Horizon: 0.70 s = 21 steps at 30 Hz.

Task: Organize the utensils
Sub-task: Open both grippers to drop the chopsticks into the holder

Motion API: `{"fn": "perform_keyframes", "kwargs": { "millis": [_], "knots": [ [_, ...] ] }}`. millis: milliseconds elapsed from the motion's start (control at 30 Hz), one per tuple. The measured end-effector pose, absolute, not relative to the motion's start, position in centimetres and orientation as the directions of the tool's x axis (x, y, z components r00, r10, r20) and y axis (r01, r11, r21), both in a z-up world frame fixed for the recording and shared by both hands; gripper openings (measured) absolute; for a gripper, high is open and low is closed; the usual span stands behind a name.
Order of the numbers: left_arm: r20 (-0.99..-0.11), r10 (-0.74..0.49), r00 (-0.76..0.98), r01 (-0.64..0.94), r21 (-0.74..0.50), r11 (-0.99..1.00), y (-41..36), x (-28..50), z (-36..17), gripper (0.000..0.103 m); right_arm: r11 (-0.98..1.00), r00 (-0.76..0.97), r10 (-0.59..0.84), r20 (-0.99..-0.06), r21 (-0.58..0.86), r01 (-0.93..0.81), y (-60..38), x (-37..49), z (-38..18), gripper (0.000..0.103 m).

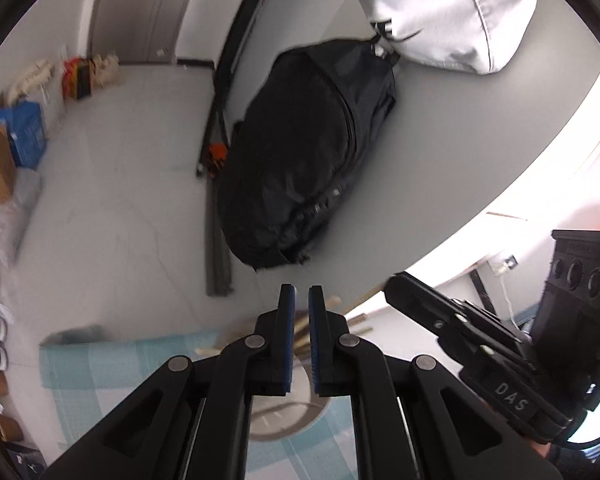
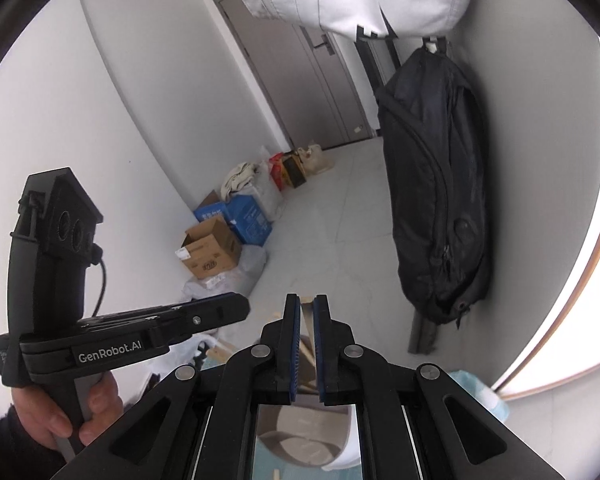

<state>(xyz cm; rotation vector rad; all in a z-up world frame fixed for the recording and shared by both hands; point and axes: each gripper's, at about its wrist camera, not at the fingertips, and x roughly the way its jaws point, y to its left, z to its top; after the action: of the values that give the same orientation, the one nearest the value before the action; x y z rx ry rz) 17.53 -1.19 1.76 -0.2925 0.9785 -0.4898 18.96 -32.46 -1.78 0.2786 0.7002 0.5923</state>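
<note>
- Fingers, left gripper (image 1: 302,292): blue pads nearly together with a narrow slit between them, nothing seen in the slit.
- Fingers, right gripper (image 2: 307,302): pads drawn close on a thin pale metallic strip (image 2: 306,316); what kind of utensil it is cannot be told, since only a sliver shows between the pads.
- Strip orientation: long axis runs along the right gripper's fingers, pointing forward and away from the camera; its far end barely clears the fingertips.
- Wooden sticks (image 1: 300,330), possibly chopsticks: lying fanned beyond the plate, mostly covered by the left gripper's fingers, ends cut off and blurred; long axes slant up to the right.
- Plate (image 1: 296,420): round, pale with a brownish rim, directly below the left gripper, largely masked by the gripper linkage; also glimpsed under the right gripper.
- Cloth (image 1: 100,364): teal checked, under the plate and spreading left of it; edges blurred.
- Black backpack (image 1: 308,152): against the grey wall, above and beyond the plate; white bag (image 1: 452,12) above it, cut off by the frame.
- Cardboard boxes (image 2: 210,252): on the floor well left of the backpack, with blue cartons beside them.
- Hand (image 2: 56,412): on the left gripper's handle, partly cropped.
</note>
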Motion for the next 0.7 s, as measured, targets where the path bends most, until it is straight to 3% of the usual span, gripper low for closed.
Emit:
{"fn": "perform_keyframes", "kwargs": {
  "millis": [167,233,267,367,500,633,700],
  "knots": [
    [-0.727,-0.507,0.464,0.244,-0.445,0.862,-0.6,16.7,2.0,0.003,0.79,0.581,0.611,-0.537,0.455,-0.411,-32.5,18.6,-2.9,0.008],
    [-0.713,-0.512,0.478,0.234,-0.458,0.857,0.2,16.4,2.4,0.01,0.783,0.583,0.619,-0.526,0.471,-0.407,-33.0,18.1,-2.8,0.01],
    [-0.705,-0.513,0.489,0.232,-0.462,0.856,0.5,15.9,2.8,0.019,0.781,0.588,0.621,-0.519,0.473,-0.407,-33.1,17.7,-2.6,0.012],
    [-0.68,-0.498,0.538,0.223,-0.454,0.862,1.3,14.8,3.8,0.039,0.782,0.608,0.618,-0.498,0.473,-0.407,-33.8,16.8,-2.0,0.025],
    [-0.67,-0.436,0.6,0.198,-0.404,0.893,1.7,13.4,4.8,0.041,0.788,0.629,0.607,-0.485,0.468,-0.399,-34.3,15.4,-1.1,0.039],
    [-0.66,-0.386,0.645,0.182,-0.358,0.916,1.6,11.7,5.9,0.043,0.788,0.65,0.605,-0.46,0.462,-0.407,-34.5,13.9,0.2,0.045],
    [-0.651,-0.369,0.664,0.176,-0.343,0.923,1.7,10.8,6.7,0.055,0.784,0.657,0.609,-0.445,0.461,-0.415,-34.7,13.2,0.8,0.048]
  ]
}}
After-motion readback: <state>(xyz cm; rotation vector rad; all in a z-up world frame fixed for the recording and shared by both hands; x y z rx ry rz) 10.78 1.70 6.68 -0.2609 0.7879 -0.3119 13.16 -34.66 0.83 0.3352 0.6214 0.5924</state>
